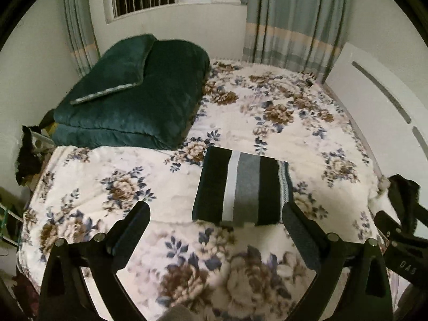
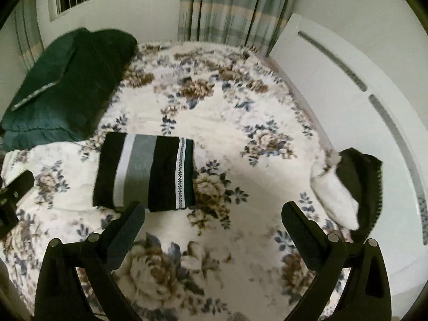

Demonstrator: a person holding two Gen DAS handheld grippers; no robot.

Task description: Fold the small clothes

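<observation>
Both of your grippers hang above the bed with nothing in them: the left gripper has its jaws spread wide over the floral blanket, and the right gripper stands just as wide — no cloth between either pair of pads. Take the folded striped garment as your landmark: it lies flat on the blanket in a neat rectangle, with bands of black, white and grey and a narrow zigzag trim along its right edge. From the left wrist view it sits just beyond and between your left fingertips, apart from them; from the right wrist view the same garment lies beyond your right gripper's left finger, again untouched. Behind the garment and to its left rests a thick dark green folded quilt, near it but not touching. Well to the garment's right, at the blanket's edge by the white headboard, lies a dark and white bundle of cloth — what it is you cannot tell. Curtains hang beyond the far side.
</observation>
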